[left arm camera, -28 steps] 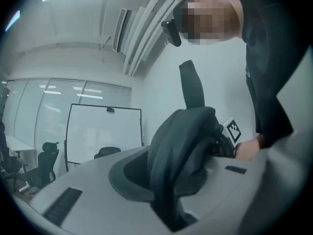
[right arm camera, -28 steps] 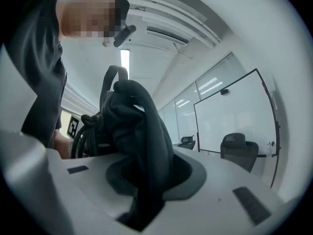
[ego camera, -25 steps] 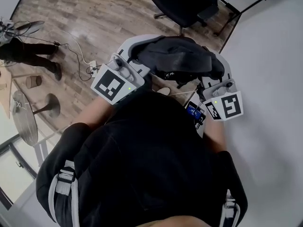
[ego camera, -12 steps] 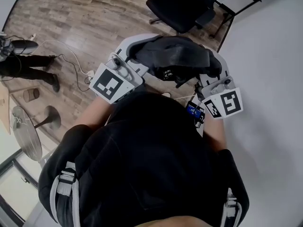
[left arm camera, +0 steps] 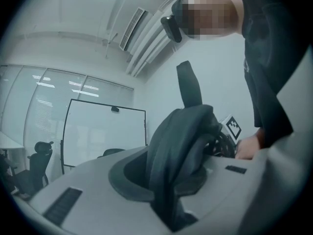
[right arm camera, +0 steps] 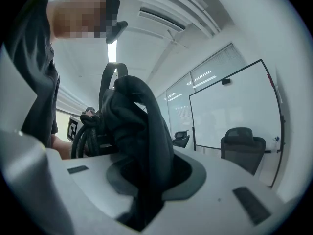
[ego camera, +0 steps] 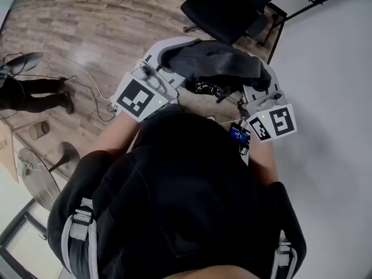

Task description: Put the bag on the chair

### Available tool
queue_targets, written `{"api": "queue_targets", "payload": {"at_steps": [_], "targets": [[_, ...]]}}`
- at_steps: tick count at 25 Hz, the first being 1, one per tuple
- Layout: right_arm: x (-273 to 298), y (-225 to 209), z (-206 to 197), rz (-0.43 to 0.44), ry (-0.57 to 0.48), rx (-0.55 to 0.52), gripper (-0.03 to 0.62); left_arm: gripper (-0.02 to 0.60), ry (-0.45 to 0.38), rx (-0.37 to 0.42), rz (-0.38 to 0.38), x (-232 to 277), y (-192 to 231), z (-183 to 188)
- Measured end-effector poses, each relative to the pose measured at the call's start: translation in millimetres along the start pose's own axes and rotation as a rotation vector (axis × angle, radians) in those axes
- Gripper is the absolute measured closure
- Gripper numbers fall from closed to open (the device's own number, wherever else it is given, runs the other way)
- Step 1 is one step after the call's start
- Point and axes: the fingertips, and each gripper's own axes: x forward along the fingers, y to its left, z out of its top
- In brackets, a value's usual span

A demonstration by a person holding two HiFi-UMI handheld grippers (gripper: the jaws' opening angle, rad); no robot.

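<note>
A black bag (ego camera: 221, 68) hangs in the air between my two grippers, in front of my chest. The left gripper (ego camera: 170, 57) is shut on the bag's left side, and dark fabric (left arm camera: 178, 146) is pinched between its jaws. On the bag's right side the right gripper (ego camera: 263, 81) is shut too, with a fold of the bag (right arm camera: 144, 131) clamped in its jaws. A black office chair (ego camera: 229, 10) stands on the wooden floor just beyond the bag, its seat bare. The bag's straps and cords (right arm camera: 85, 131) dangle near my hand.
A white table (ego camera: 331, 97) fills the right side. At the left a person (ego camera: 29, 92) stands on the floor, with a cable (ego camera: 87, 80) and a small round table (ego camera: 38, 182) near them. A whiteboard (right arm camera: 234, 106) and another chair (right arm camera: 242, 151) stand farther off.
I have moved toward the black chair with the bag held in both grippers; the chair now sits closer to the bag in the head view. The grips are unchanged.
</note>
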Motion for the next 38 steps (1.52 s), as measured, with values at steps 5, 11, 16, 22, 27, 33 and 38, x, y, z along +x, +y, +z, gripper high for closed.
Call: {"api": "queue_targets", "payload": {"at_steps": [5,11,16,22,27,33,38], "targets": [[66,8,17,-0.040,0.007,-0.007,0.519,0.520,-0.006,-0.002,-0.033,-13,68,10],[88,11,6,-0.091,0.000,-0.042,0.520,0.518,-0.009,0.007,-0.069,-17,92,-2],[100,12,1,-0.096,0.003,-0.038,0.520,0.519,-0.022,0.016,-0.074,-17,105,-4],[134,-15,3,-0.091,-0.002,-0.042,0.522,0.520,-0.019,0.001,-0.068,4,143,-10],[158,-46,8,-0.074,-0.002,-0.062,0.522,0.520,-0.017,0.000,-0.060,33,170,-12],[178,-95,15,-0.053,-0.017,-0.055,0.522,0.520,-0.011,0.011,-0.076,81,195,-11],[192,-146,17,-0.027,-0.014,-0.052,0.522,0.520,0.005,-0.005,-0.068,128,213,-20]]}}
